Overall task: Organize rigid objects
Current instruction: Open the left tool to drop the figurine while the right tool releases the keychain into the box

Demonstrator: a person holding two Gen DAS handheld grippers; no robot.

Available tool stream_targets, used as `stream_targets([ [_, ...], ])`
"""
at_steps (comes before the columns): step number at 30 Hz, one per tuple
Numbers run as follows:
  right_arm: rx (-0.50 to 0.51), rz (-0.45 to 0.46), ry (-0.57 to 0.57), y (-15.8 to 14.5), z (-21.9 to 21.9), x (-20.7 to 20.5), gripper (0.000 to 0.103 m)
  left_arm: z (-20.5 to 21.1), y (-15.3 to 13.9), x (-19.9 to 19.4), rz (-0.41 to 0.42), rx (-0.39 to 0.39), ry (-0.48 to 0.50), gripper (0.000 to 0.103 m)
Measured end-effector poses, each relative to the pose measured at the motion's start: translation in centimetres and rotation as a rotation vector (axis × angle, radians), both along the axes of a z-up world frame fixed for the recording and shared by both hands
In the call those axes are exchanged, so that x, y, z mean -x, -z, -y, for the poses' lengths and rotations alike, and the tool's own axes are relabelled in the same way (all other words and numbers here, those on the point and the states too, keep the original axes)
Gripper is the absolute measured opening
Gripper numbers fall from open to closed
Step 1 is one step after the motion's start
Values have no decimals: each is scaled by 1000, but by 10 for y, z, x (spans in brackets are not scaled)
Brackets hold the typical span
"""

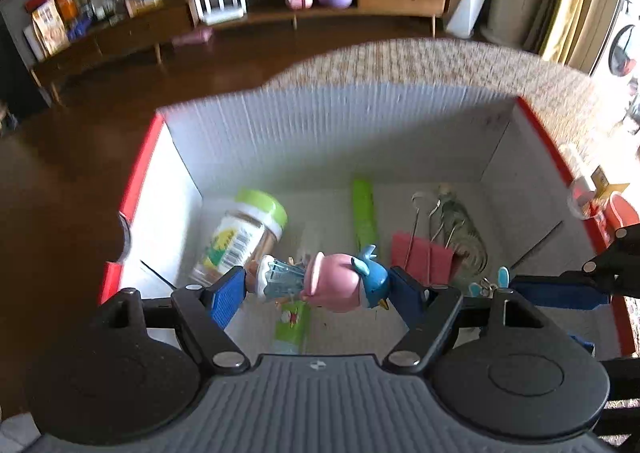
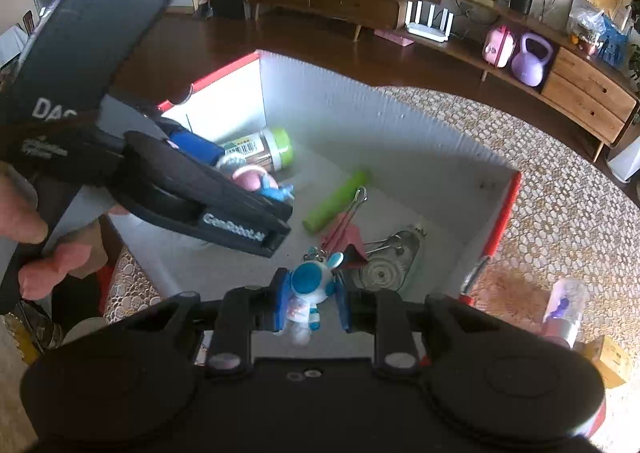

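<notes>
My left gripper (image 1: 318, 287) is shut on a pink and blue toy figure (image 1: 328, 285) and holds it sideways above the white box with red rims (image 1: 320, 133). My right gripper (image 2: 310, 303) is shut on a blue and white astronaut keychain (image 2: 308, 293), over the box's near side. In the left wrist view the right gripper (image 1: 560, 289) shows at the right with the keychain's blue ear (image 1: 502, 277). In the right wrist view the left gripper (image 2: 208, 189) reaches in from the left with the toy (image 2: 260, 181).
Inside the box lie a jar with a green lid (image 1: 240, 237), a green tube (image 1: 364, 213), a red binder clip (image 1: 420, 257), a metal tool (image 1: 464, 229) and a small green packet (image 1: 292, 325). The box stands on a patterned tablecloth (image 2: 560, 193). A bottle (image 2: 564, 313) lies right of the box.
</notes>
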State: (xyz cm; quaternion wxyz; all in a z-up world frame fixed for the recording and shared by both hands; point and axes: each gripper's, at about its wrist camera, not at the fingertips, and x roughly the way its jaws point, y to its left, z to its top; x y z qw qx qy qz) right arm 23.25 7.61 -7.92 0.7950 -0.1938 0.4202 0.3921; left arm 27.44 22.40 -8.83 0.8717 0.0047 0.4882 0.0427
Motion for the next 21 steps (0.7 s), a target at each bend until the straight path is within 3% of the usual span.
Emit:
stream_targets([
  [6, 36, -19, 10, 11, -10, -11, 23, -2, 16, -15, -103, 19, -21, 77],
  [15, 30, -43, 28, 18, -12, -19, 26, -5, 23, -24, -170, 11, -35, 77],
  [21, 15, -35, 31, 15, -11, -16, 34, -4, 23, -27, -189, 17, -26, 77],
])
